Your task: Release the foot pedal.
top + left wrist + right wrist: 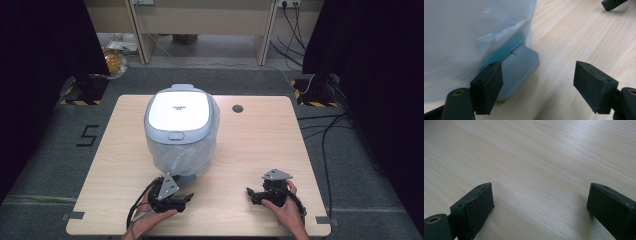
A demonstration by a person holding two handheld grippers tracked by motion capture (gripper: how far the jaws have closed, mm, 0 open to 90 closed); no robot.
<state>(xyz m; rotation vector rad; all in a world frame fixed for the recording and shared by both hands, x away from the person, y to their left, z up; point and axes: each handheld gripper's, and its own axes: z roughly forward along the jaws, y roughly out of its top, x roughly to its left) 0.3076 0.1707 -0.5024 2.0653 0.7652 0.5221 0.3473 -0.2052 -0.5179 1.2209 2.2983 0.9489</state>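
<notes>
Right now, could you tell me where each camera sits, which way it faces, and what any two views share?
High view: above the person's side, looking forward and down on the table, the wrapped rice cooker, both hands, left gripper and right gripper.
Left gripper view: rides the left gripper, jaws open, facing the cooker's base.
Right gripper view: rides the right gripper, jaws open, over bare wood.
Shared: high and left gripper views both show the cooker.

Rice cooker [181, 131], lid down, mid table [260, 145]; left tool [186, 198] near its base, right tool [250, 192] well apart.
</notes>
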